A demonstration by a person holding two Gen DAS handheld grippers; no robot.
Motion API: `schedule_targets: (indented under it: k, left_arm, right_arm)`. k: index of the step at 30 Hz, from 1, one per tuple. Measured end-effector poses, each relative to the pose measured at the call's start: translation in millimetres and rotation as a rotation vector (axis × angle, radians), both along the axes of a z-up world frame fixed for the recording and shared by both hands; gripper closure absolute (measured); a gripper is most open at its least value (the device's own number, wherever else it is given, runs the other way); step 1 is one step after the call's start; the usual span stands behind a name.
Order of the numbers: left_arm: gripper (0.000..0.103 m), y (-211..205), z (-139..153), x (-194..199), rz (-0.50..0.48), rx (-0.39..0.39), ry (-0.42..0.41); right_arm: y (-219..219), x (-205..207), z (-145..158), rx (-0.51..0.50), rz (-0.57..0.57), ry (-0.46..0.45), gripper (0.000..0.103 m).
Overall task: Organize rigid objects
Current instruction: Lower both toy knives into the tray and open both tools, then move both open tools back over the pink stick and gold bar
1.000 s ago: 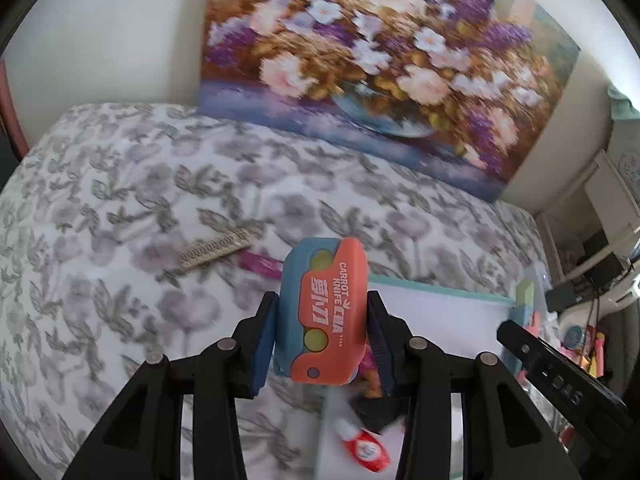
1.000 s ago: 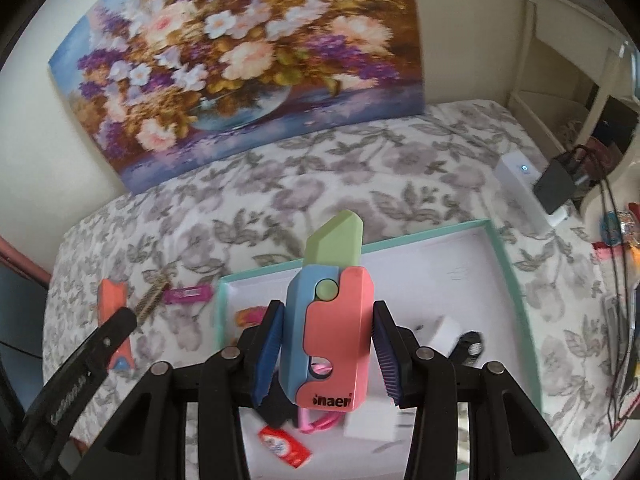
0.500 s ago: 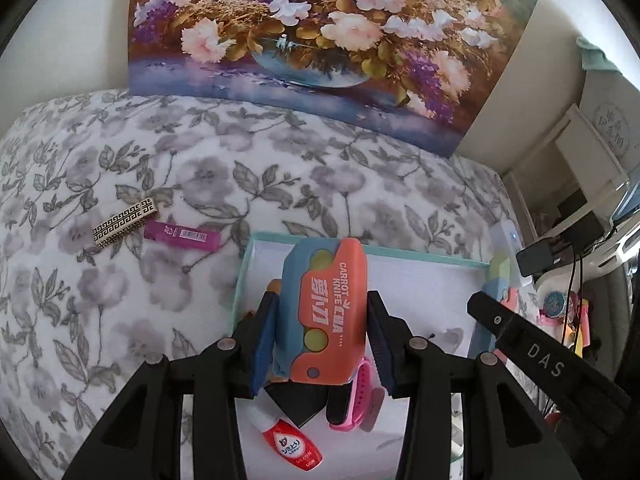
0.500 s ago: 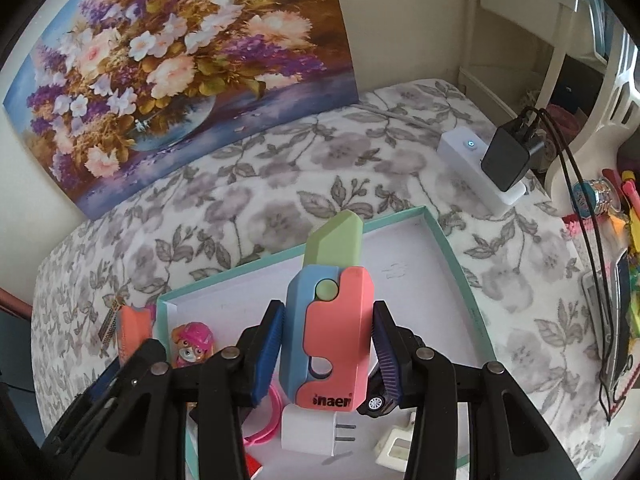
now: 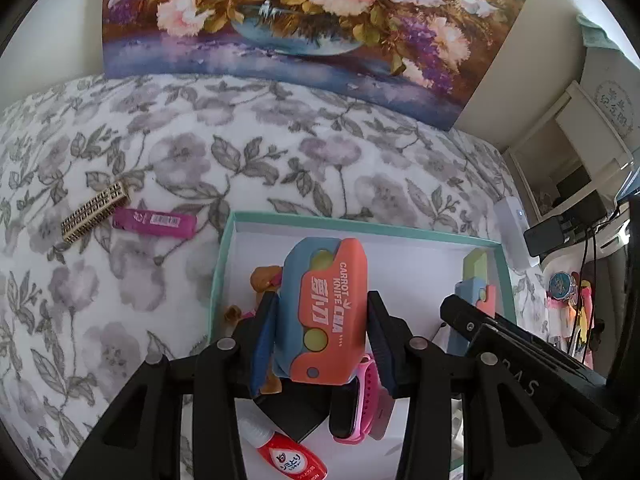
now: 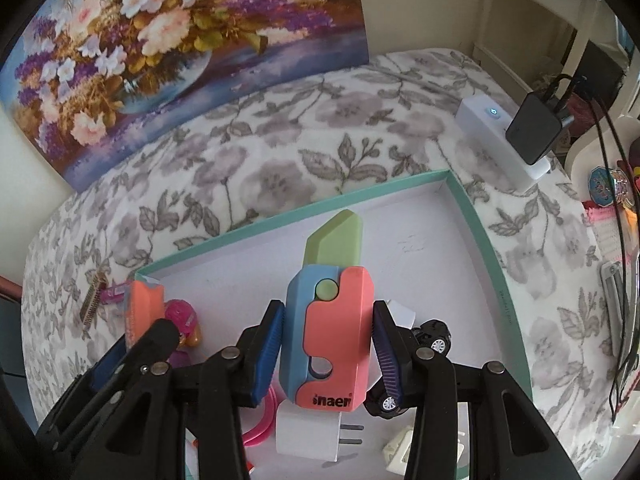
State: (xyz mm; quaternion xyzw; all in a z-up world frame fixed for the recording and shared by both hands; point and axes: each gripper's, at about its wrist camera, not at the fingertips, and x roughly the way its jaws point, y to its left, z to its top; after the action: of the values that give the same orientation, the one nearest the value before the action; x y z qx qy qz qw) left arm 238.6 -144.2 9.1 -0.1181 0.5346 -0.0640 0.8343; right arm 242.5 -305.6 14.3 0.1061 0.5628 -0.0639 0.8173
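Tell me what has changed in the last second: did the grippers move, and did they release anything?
Both grippers moved from the bedspread side over the teal box. The left gripper carried its carrot knife to the right; the right gripper brought its green-bladed knife further over the box floor. Nothing was let go: both stay clamped. The comb and pink bar stayed on the bedspread.

A flower painting (image 5: pixel 304 20) leans behind the floral blanket (image 5: pixel 120 280), with a white power strip (image 6: pixel 500 140) nearby.
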Motion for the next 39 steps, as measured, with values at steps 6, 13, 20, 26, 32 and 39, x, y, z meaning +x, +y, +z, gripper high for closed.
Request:
schedule_targets:
  k: [6,13,20,26,32,39]
  left_arm:
    - [0.058,3,-4,1,0.006,-0.015,0.025]
    - [0.058,3,10,1,-0.003,-0.016,0.005]
    - [0.057,17,30,2,0.043,0.039,-0.01]
    - [0.046,45,37,4,0.116,0.091,-0.005]
    - [0.045,75,33,2,0.193,0.16,0.02]
    - [0.025,97,36,0,0.234,0.209,0.02]
  right_arm:
    - [1,0,5,0.008,0.007,-0.009,0.055]
    - [3,0,18,-0.007,0.011,-0.035,0.055]
    - [9,-4,45,-0.027,0.023,-0.104,0.056]
    - [13,-5,51,-0.037,0.033,-0.114,0.054]
    - [16,-4,46,-0.04,0.041,-0.1,0.042]
    - [17,-3,46,-0.043,0.037,-0.101,0.018]
